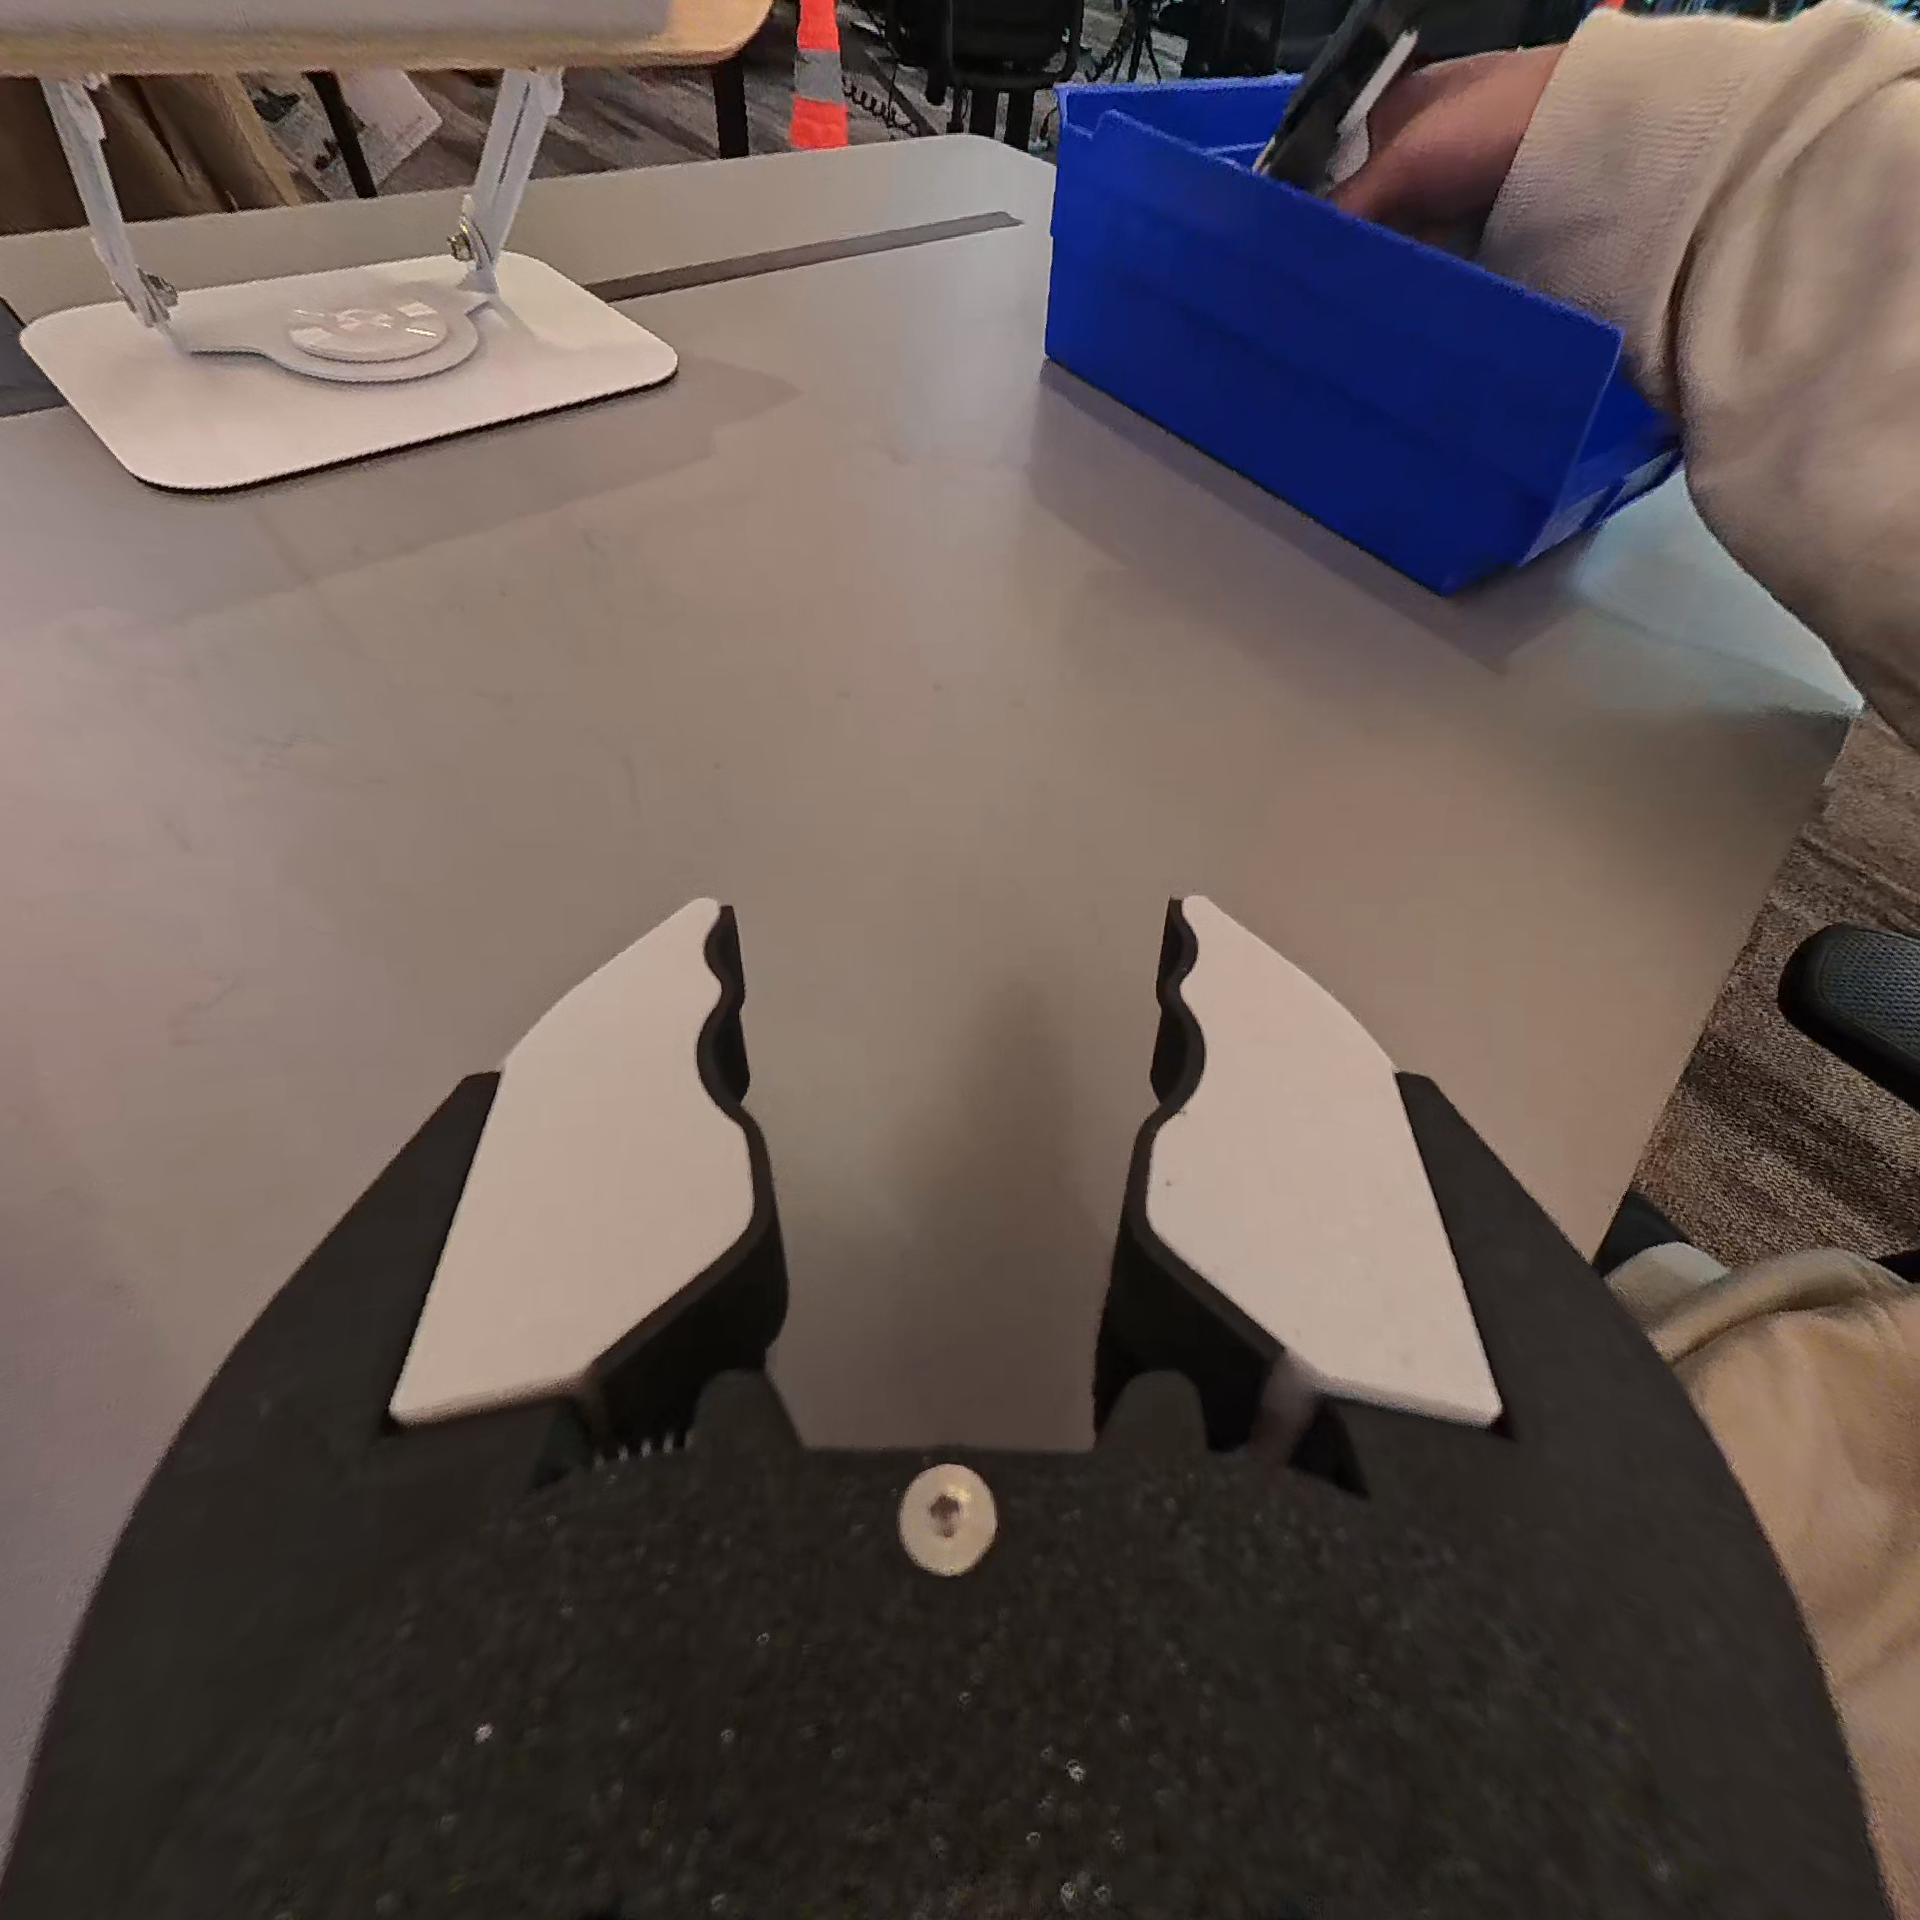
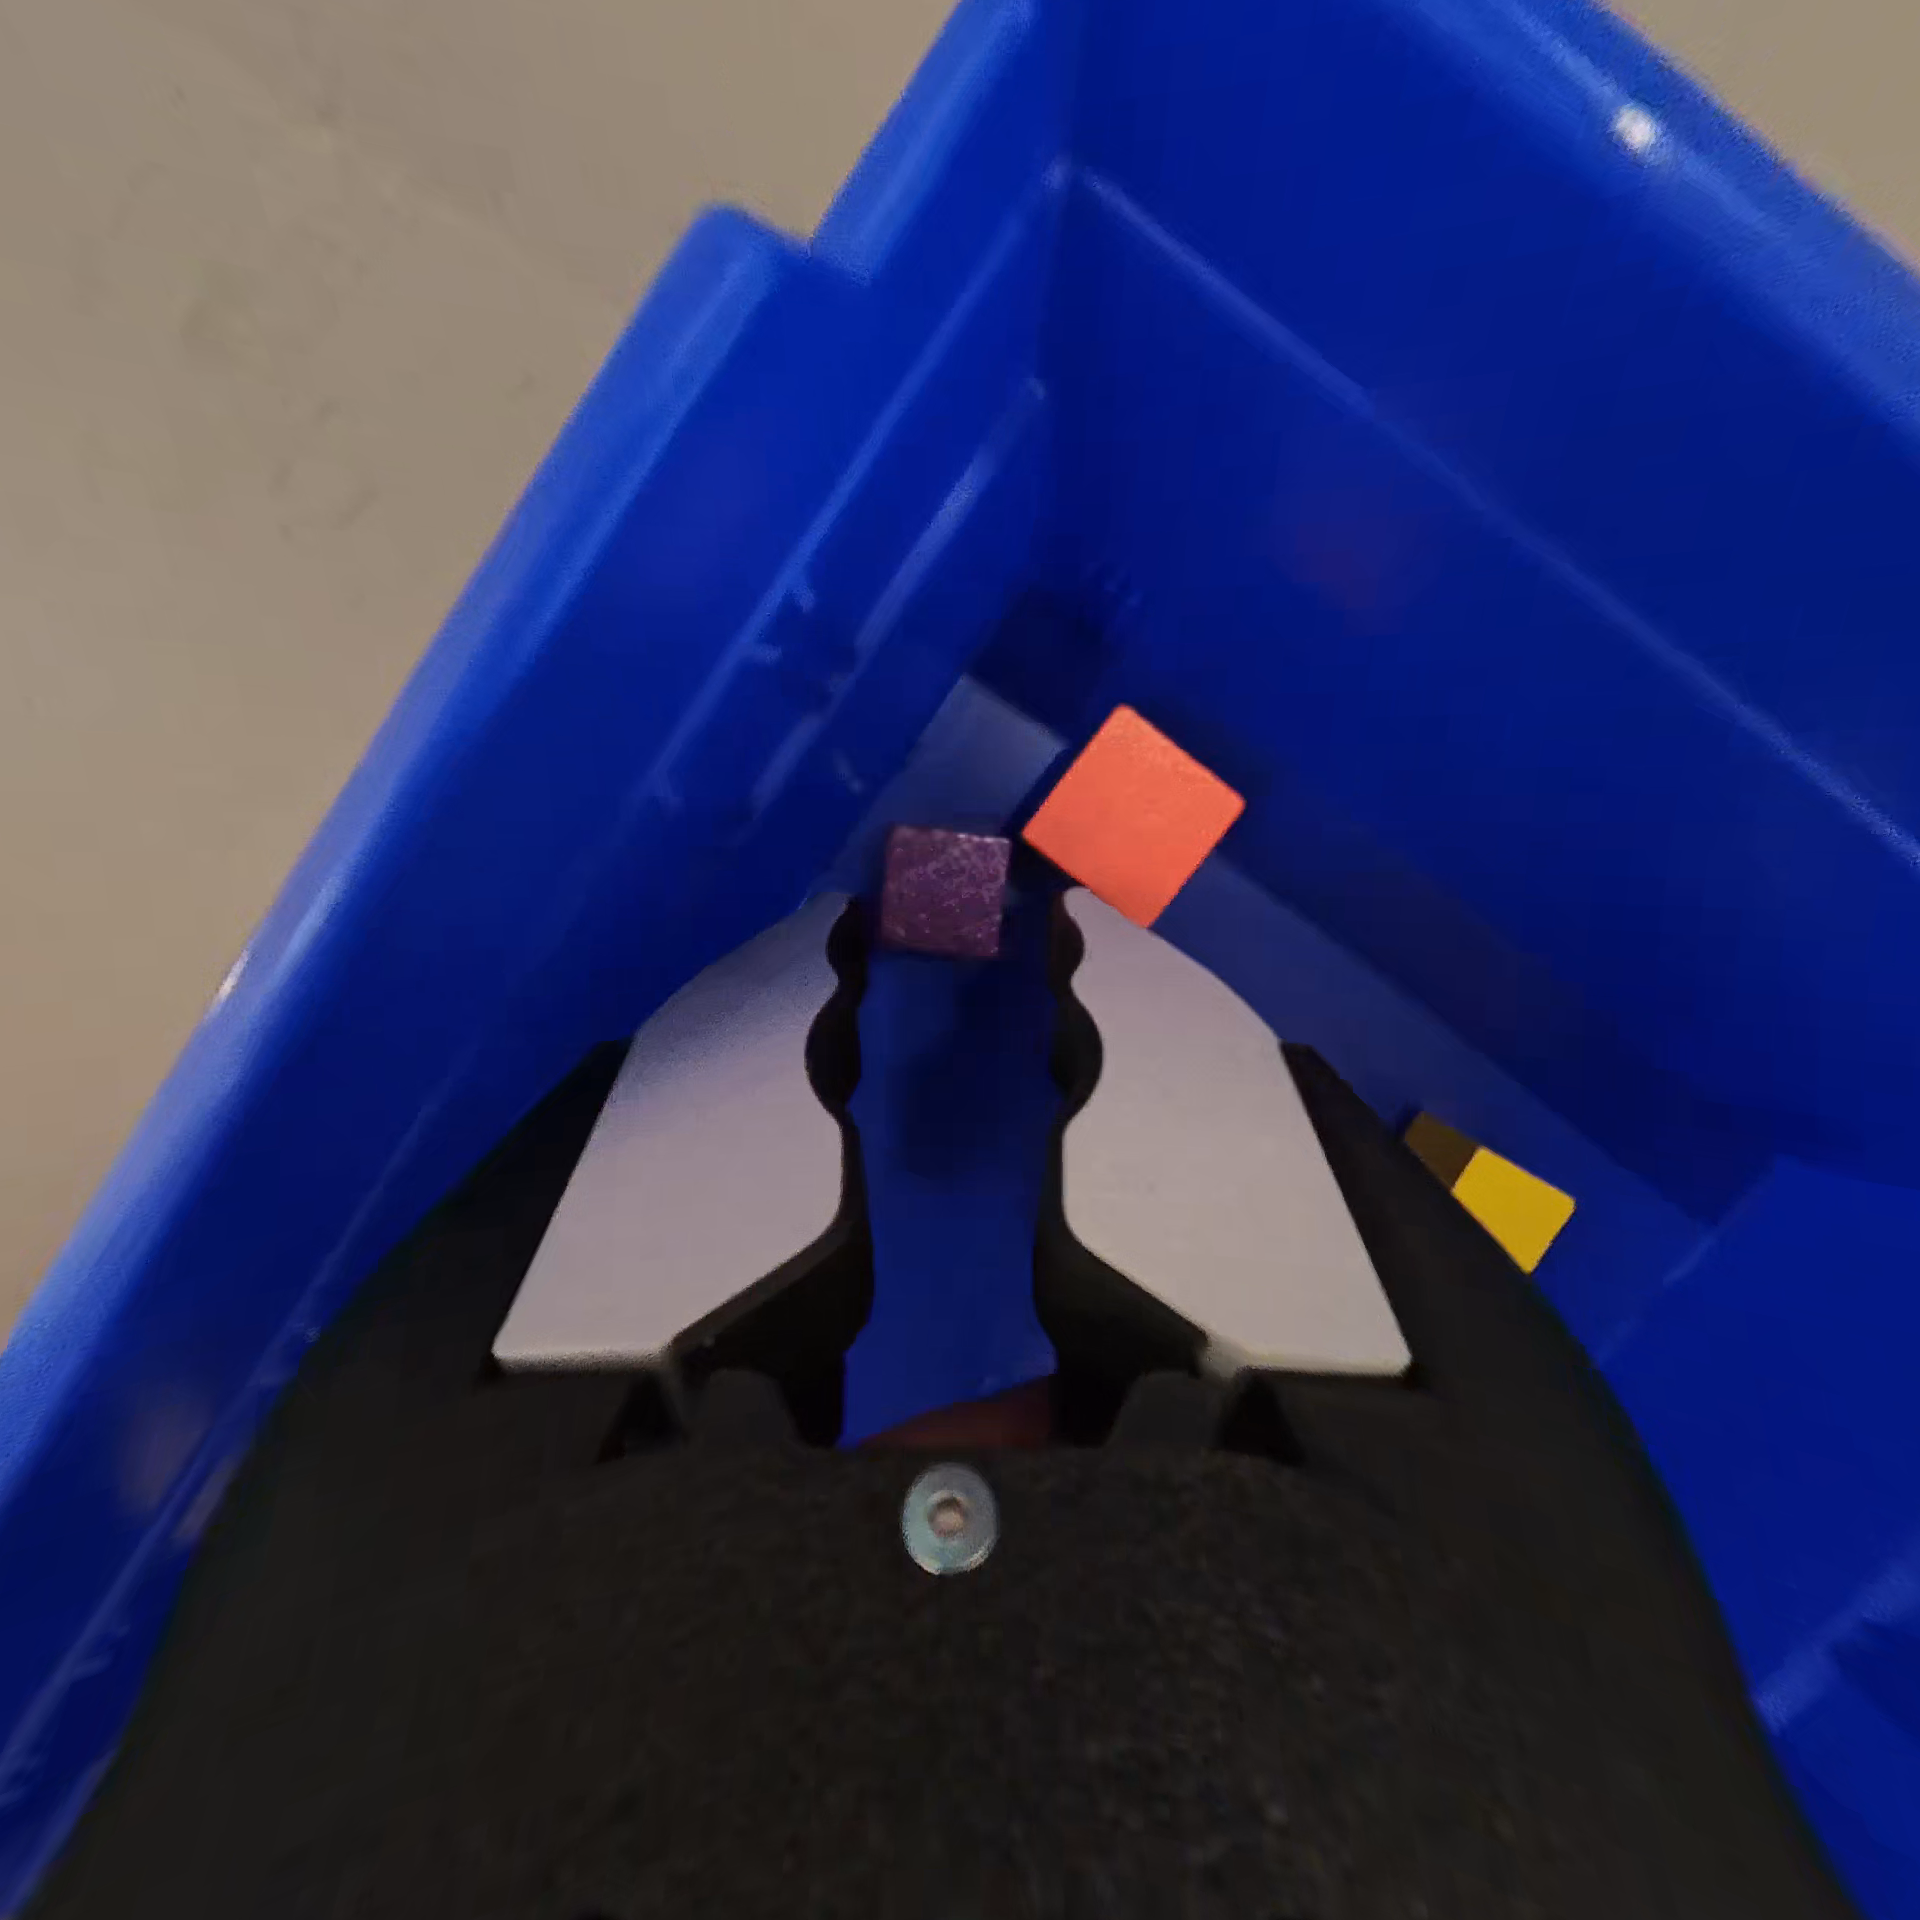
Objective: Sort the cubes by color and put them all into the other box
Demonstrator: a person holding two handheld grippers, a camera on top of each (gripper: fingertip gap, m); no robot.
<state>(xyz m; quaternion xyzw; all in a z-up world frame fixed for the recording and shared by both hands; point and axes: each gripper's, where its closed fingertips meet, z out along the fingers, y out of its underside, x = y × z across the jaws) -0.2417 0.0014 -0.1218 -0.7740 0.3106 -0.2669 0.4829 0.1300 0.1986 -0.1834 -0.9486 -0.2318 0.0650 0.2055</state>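
Here, the left claw hangs spread over the bare counter. Inside the blue box, the right claw gapes around nothing, purple cube at twelve o'clock, orange cube at one, yellow cube at three.

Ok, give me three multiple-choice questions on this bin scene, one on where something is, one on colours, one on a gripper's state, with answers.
1. Where is the right gripper?
A. Inside the blue bin
B. Over the white stand
C. Above the floor

2. Which cube colours show in the bin?
A. Green, white, black
B. Purple, orange, yellow
C. Red, blue, pink

3. How is the left gripper?
A. Shut on a cube
B. Shut on the bin wall
C. Open, over bare table

Answers:
1 A: blue walls surround its fingers.
2 B: purple cube, orange cube and yellow cube lie there.
3 C: a wide gap, nothing in it.
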